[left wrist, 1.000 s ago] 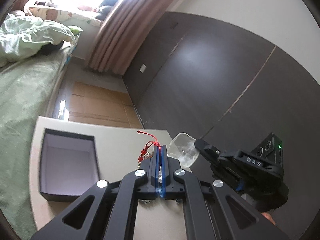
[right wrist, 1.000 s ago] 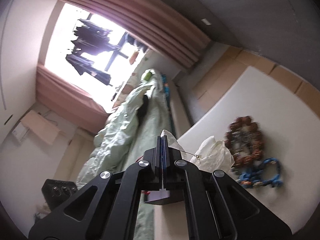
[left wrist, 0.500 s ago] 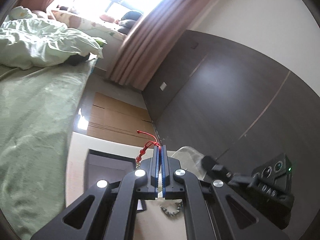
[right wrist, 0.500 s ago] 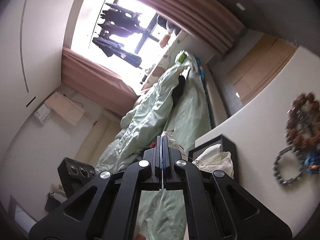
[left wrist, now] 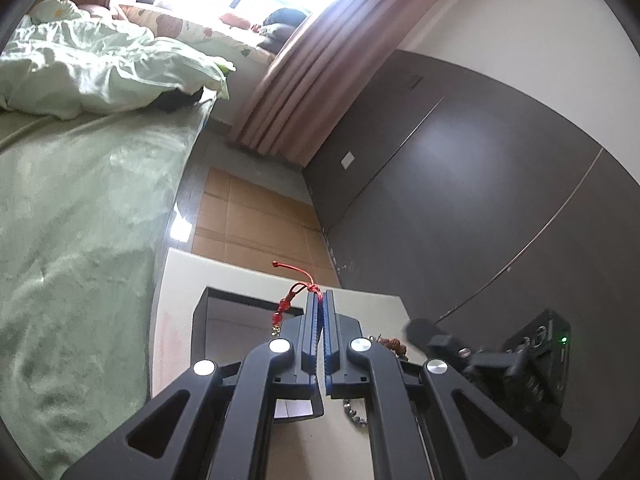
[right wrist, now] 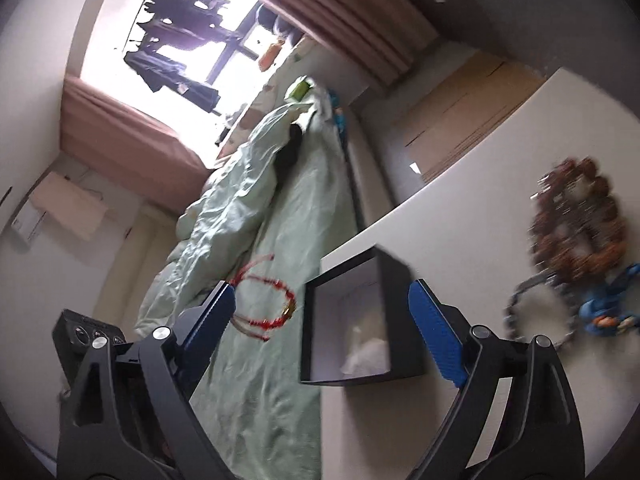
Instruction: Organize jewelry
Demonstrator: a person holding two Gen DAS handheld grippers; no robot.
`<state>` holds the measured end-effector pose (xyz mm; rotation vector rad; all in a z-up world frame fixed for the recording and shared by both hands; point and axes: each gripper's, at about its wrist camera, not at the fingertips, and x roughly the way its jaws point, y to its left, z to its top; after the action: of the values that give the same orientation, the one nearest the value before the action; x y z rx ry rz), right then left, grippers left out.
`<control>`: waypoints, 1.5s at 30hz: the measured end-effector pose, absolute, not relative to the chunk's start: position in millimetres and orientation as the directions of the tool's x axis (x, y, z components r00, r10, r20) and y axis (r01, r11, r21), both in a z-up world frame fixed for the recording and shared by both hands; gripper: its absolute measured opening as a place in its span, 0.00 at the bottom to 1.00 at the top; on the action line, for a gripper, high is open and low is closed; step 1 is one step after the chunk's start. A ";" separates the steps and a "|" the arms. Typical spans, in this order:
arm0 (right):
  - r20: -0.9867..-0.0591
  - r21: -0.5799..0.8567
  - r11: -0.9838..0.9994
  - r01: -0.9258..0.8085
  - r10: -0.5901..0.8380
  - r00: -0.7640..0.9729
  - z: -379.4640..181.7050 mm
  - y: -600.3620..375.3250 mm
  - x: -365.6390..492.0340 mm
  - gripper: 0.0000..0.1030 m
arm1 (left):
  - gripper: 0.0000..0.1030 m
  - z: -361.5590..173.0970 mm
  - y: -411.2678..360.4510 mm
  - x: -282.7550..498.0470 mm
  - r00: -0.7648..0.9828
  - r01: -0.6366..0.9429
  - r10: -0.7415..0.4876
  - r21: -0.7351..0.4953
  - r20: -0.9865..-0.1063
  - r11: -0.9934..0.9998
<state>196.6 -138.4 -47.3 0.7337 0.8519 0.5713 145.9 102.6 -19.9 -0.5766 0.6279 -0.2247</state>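
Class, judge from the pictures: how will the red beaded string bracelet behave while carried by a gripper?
The red beaded string bracelet probably hangs floppy: its loop droops from the shut left gripper. Likely light, since a cord pinch holds it. It may swing.

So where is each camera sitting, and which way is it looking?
Left wrist: sits on the left hand-held gripper, looking along its closed fingers, which pinch a red bracelet, over the black box towards the bed and curtain.
Right wrist: sits on the right hand-held gripper, looking between its wide-open fingers at the black box on the white table, bed and window beyond.
Shared: both show the box, the red bracelet and the bed; each view catches the other gripper.
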 end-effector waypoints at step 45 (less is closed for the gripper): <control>-0.677 0.736 0.517 0.437 0.581 0.452 -150.3 -286.6 163.2 0.29 | 0.24 -76.4 -41.5 149.8 0.584 0.174 -0.493 -0.493 -0.645 0.852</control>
<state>163.2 -286.6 -150.3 1.0890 1.1611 0.1150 149.8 -41.5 -76.4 -0.4028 0.8662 -0.4015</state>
